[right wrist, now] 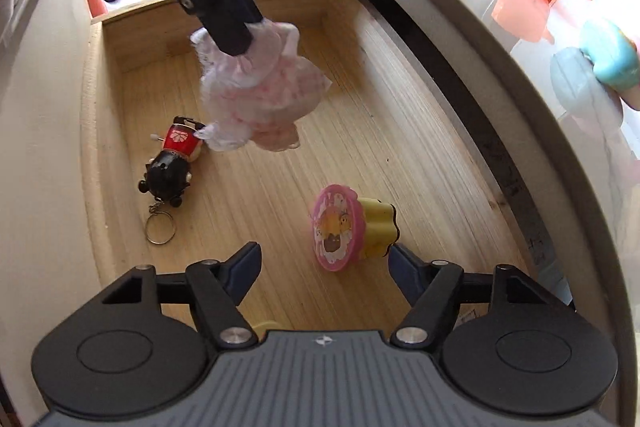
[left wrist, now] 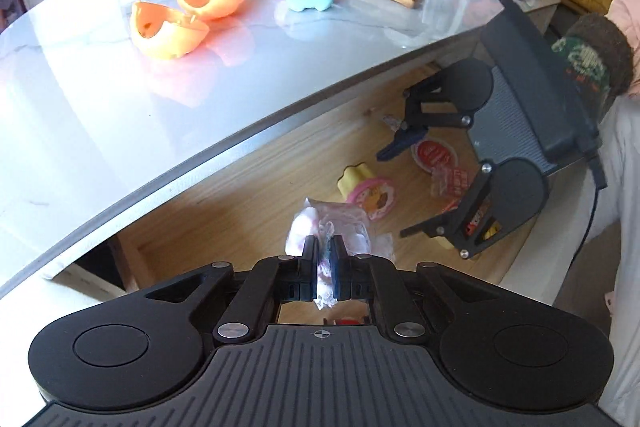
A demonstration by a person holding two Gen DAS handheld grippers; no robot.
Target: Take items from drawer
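I keep left gripper [left wrist: 324,263] clenched on crinkly pink-white packet [right wrist: 260,91], lifted above drawer [right wrist: 384,131] floor so it clears the wall. Right gripper [right wrist: 324,263] has fingers apart, nothing pinched, low beside cupcake toy [right wrist: 352,227] near drawer's worktop-side wall, ready for next grasp. Keychain figure [right wrist: 172,163] lies by opposite wall.

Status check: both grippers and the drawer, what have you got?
Left gripper shut on pink-white wrapped packet, lifted over drawer. Right gripper open above cupcake toy. Nothing blocking it.
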